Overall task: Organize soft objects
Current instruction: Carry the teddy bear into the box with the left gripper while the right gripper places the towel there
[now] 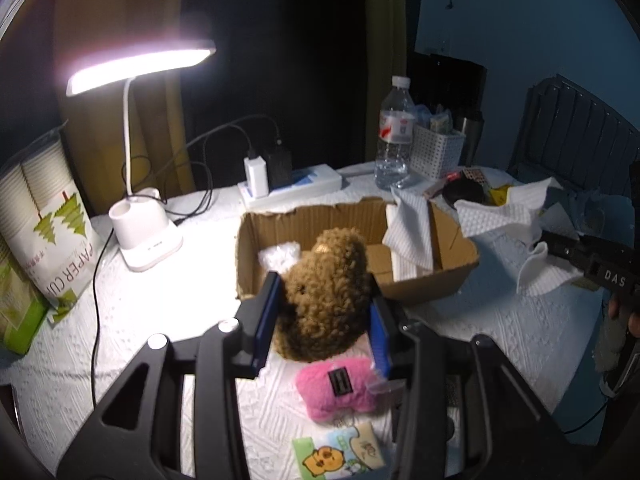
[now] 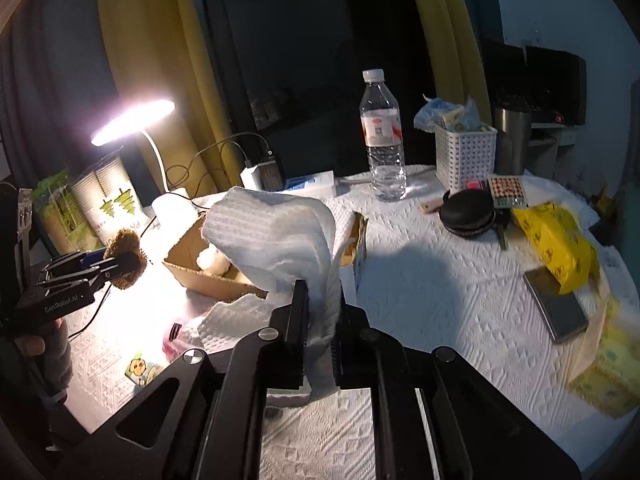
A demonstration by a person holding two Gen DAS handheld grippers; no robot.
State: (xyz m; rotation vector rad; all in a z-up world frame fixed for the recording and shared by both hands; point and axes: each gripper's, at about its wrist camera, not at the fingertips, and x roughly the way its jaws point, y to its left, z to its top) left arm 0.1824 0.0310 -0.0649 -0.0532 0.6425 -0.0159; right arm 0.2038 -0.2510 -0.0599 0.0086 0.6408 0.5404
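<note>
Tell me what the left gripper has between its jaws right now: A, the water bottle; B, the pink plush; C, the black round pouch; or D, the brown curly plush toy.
D: the left gripper is shut on the brown curly plush toy, held near the cardboard box, while the pink plush lies on the table.

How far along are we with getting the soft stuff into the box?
Done: a white fluffy item already lies in the cardboard box. In hand: the left gripper clamps the brown plush just short of the box; the right gripper grips a white cloth. Left: the pink plush on the table.
</note>
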